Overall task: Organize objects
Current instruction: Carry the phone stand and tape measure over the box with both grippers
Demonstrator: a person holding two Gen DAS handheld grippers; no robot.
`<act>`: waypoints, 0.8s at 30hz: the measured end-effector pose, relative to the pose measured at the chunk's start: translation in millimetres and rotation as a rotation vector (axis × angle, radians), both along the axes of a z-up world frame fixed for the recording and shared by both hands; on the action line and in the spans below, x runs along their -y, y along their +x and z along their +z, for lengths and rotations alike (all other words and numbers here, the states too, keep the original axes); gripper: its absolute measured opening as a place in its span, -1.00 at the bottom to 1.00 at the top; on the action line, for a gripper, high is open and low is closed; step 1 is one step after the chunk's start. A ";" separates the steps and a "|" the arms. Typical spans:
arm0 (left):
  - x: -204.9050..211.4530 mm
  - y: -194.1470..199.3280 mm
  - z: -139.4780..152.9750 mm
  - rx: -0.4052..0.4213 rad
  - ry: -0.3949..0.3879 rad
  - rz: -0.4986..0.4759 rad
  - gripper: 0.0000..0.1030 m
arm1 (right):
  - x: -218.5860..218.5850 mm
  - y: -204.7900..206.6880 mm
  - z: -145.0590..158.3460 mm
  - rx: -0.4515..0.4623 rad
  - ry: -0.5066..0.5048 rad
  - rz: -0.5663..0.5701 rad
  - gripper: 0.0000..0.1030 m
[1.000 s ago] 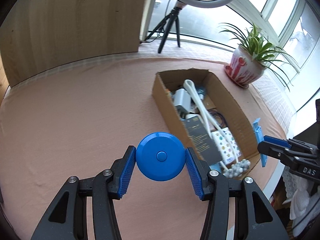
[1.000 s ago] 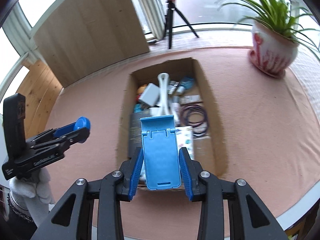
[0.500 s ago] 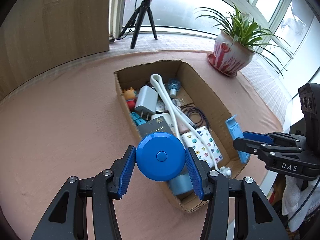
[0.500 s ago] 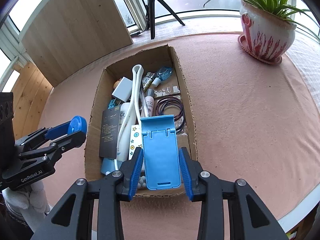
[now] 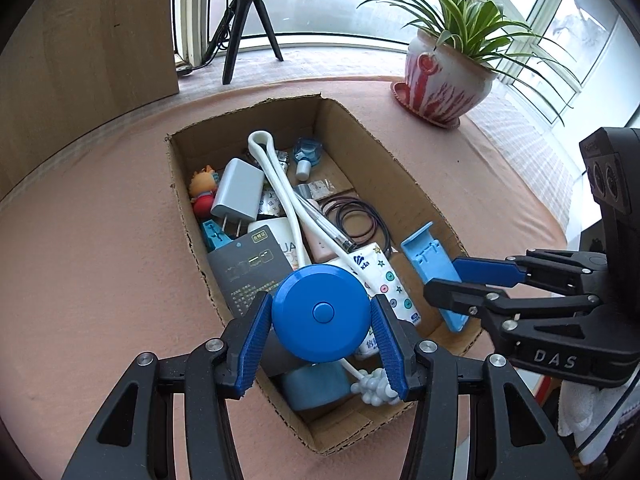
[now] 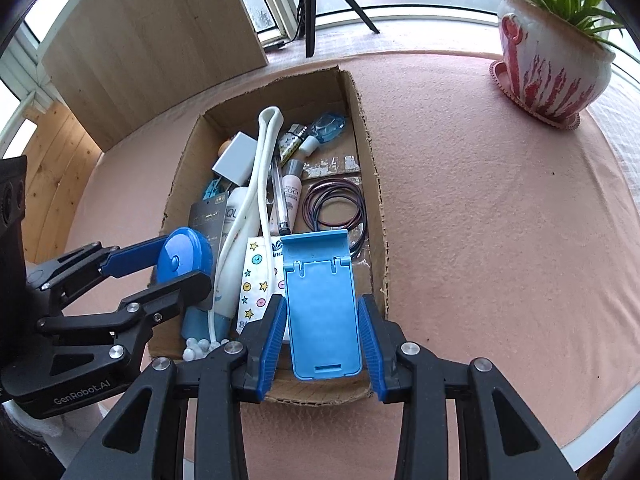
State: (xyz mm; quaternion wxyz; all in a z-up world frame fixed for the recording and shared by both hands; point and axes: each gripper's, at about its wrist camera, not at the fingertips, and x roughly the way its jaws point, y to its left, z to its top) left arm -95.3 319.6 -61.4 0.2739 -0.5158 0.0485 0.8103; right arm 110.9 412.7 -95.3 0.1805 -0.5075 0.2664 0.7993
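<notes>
1. Left wrist view, bottom centre: the left gripper (image 5: 321, 322) pinches a round blue disc (image 5: 321, 314) with a raised centre button between its ribbed blue pads, one pad touching each side of the disc

2. The disc hangs above the near end of an open cardboard box (image 5: 416, 184), over a light blue cup-like item and a cluster of small white beads (image 5: 374, 388)

3. Right wrist view, bottom centre: the right gripper (image 6: 322, 330) holds a flat light blue phone stand (image 6: 322, 300) between its pads; the left pad touches the stand's edge, and the right pad sits just beside it with a thin dark gap showing

4. The stand hangs over the near right corner of the box, its hinged end pointing away toward the upper frame

5. Readable writing: "DAS" on the right gripper's black body at lower right of the left view; "GenRobot.AI" on the left gripper's body at lower left of the right view

6. Mid-frame inside the box: a black card (image 5: 250, 270) with small illegible print, a white packet (image 5: 386, 276) with coloured stars and buttons, a white tube showing partial letters "QU", a small pink bottle reading "COGI", and coiled dark hair ties (image 5: 356, 222)

7. Farther in: a white charger plug (image 5: 238, 192), a looped white strap, a small orange figure (image 5: 202, 196), and a pale blue bottle (image 5: 306, 156)

8. Beyond the box, on the pink tablecloth (image 5: 100, 240) at upper right: a red and white plant pot (image 5: 444, 80) with green leaves; a black tripod (image 5: 248, 28) stands by the window at top
</notes>
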 end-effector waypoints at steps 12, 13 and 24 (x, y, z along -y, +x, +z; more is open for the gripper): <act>9.3 3.3 2.5 -0.011 -0.001 0.019 0.05 | 14.7 -15.8 5.4 -0.007 -0.004 0.034 -0.35; 11.5 3.0 2.9 -0.012 -0.003 0.023 0.05 | 15.9 -18.2 5.7 -0.006 -0.003 0.039 -0.35; 24.5 1.5 3.1 0.006 0.007 0.035 0.08 | 16.5 -29.8 3.4 -0.002 -0.031 0.054 -0.26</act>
